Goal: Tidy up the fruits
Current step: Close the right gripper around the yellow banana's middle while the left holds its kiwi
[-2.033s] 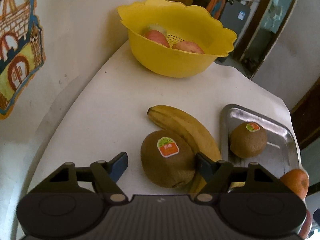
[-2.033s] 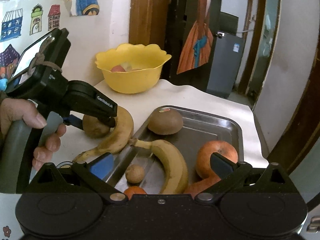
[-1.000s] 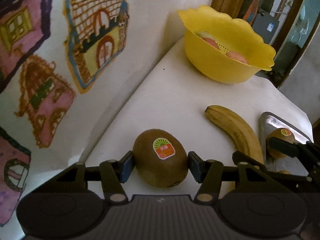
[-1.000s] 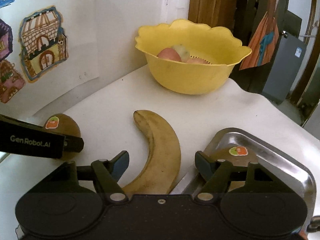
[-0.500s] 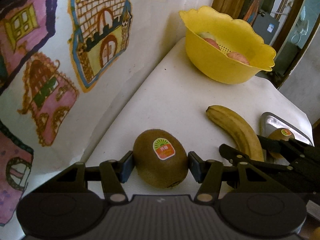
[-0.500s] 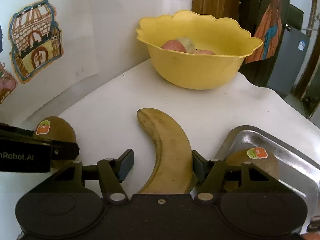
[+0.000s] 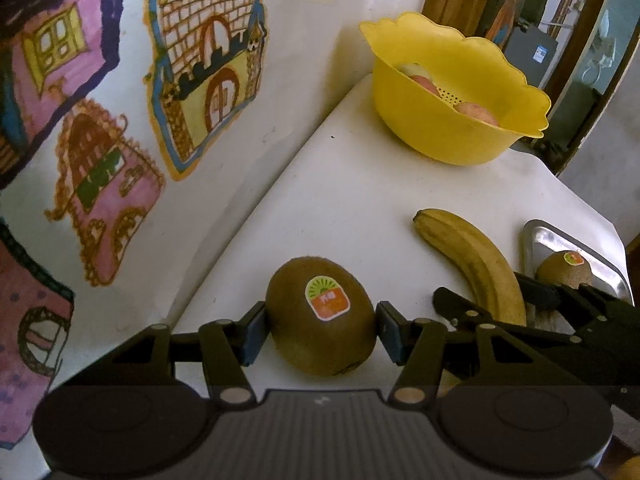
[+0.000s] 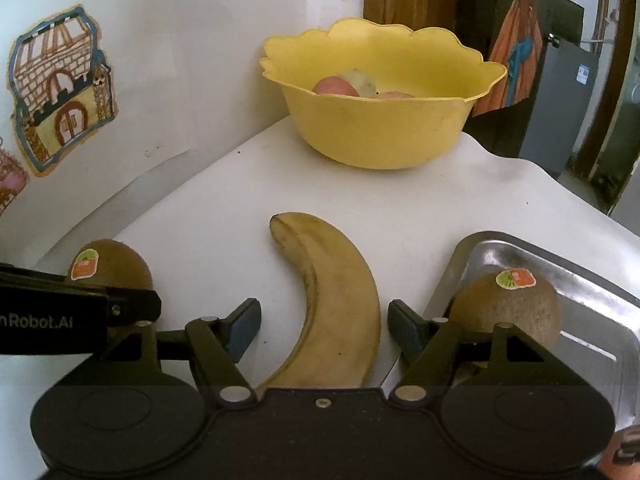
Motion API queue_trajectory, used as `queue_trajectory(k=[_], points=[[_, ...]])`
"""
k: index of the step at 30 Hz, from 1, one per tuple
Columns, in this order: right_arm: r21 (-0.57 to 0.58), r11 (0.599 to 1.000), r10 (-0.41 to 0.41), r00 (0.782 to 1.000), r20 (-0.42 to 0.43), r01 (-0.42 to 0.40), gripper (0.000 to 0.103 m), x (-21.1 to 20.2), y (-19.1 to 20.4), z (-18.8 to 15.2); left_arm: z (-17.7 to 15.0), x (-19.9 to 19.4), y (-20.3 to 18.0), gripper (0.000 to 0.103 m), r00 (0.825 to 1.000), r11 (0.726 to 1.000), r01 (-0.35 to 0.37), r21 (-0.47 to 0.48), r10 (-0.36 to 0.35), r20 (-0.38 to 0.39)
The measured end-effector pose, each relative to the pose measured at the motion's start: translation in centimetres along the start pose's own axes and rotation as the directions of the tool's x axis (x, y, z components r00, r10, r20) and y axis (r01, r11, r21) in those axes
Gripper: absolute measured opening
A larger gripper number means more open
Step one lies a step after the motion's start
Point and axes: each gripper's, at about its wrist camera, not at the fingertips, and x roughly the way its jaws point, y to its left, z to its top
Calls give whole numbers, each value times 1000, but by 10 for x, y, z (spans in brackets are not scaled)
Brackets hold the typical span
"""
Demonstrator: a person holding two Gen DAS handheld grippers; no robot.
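Left gripper (image 7: 320,330) clamps a stickered kiwi (image 7: 320,314) on the white table (image 8: 400,200). Right gripper (image 8: 324,326), casing partly lettered "nRobot.AI" opposite, straddles the banana (image 8: 336,300), jaws just widened, not touching. Beyond: yellow bowl (image 8: 380,128).

The banana's (image 8: 336,300) near end runs under the right gripper's (image 8: 324,326) body, out of sight. The metal tray (image 8: 592,280) is cut off by the right edge. The yellow bowl's (image 8: 380,128) wall hides most of the fruit inside. A kiwi (image 8: 116,264) sits half behind the left gripper (image 7: 320,330).
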Motion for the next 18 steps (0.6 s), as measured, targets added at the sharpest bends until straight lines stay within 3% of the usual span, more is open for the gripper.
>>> queue_trajectory(k=[3, 6, 12, 18], points=[[-26, 1000, 10, 1000, 14, -9, 64, -5, 6, -5, 0, 0, 3, 61, 1000, 1000, 16, -11, -16, -13], [-35, 999, 16, 1000, 23, -16, 51, -12, 9, -11, -1, 0, 5, 61, 1000, 1000, 21, -22, -21, -13], [-24, 1000, 0, 1000, 29, 0, 51, -14, 13, -14, -2, -2, 3, 59, 1000, 1000, 11, -5, -11, -8], [0, 1000, -25, 999, 38, 25, 54, -14, 16, -15, 1, -1, 4, 64, 1000, 1000, -13, -14, 13, -3]])
